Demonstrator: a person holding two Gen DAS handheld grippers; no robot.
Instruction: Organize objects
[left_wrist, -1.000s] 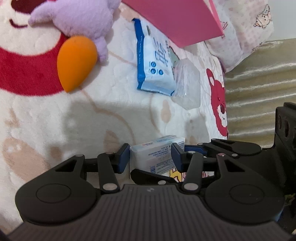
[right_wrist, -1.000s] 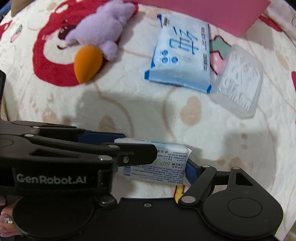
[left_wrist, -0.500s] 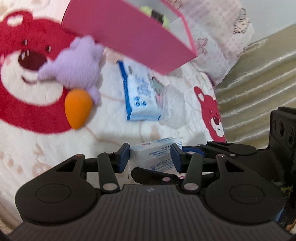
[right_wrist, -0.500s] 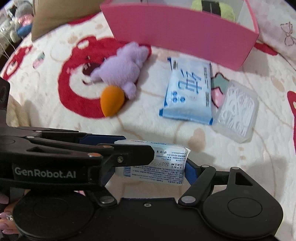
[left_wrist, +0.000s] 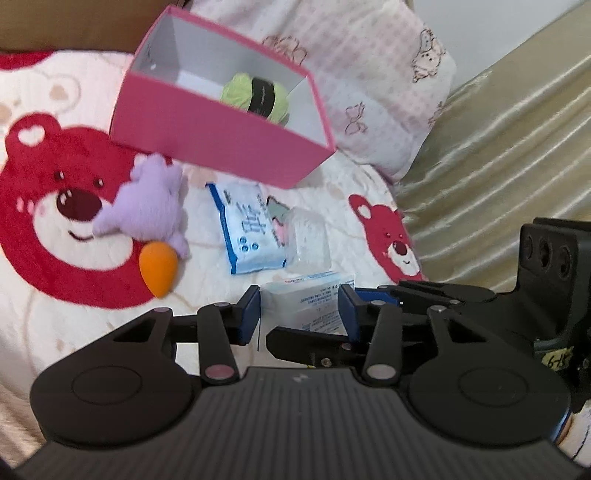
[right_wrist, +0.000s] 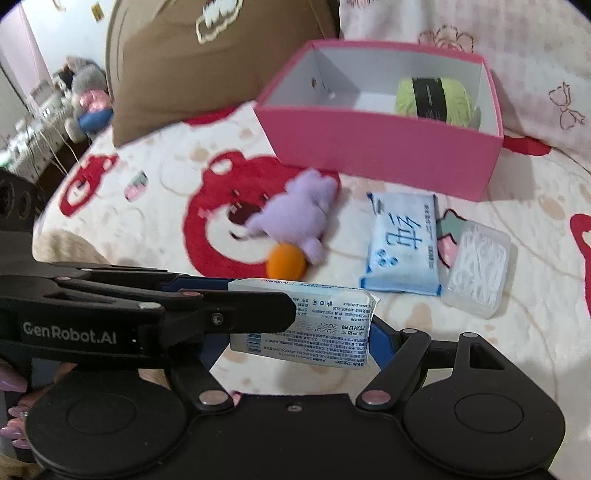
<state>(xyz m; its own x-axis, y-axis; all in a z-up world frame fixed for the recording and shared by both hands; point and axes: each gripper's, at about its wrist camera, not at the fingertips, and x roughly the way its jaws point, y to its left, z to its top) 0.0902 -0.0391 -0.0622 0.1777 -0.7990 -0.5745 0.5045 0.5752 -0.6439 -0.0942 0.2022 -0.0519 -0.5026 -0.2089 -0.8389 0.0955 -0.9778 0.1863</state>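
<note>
A small white-and-blue tissue pack (left_wrist: 306, 301) hangs above the bear-print blanket, gripped by both grippers. My left gripper (left_wrist: 299, 314) pinches its short sides, jaws closing, pads pressed on it. My right gripper (right_wrist: 295, 345) holds it by the ends, and the left gripper's black finger (right_wrist: 221, 317) crosses in front. On the blanket beyond lie a purple plush (left_wrist: 147, 210), an orange egg-shaped sponge (left_wrist: 159, 267), a blue wipes pack (left_wrist: 247, 232) and a clear swab case (left_wrist: 308, 236). Behind them stands an open pink box (left_wrist: 207, 136) with a green yarn ball (left_wrist: 255, 96) inside.
A pink checked pillow (left_wrist: 369, 92) leans behind the box, with a brown cushion (right_wrist: 207, 55) to its left. Ribbed golden fabric (left_wrist: 498, 166) borders the blanket on the right. A person's fingers (right_wrist: 14, 387) show at the lower left.
Both grippers have risen with the tissue pack still between them. The things on the blanket look smaller, and the pink box's inside with the yarn ball has come into view.
</note>
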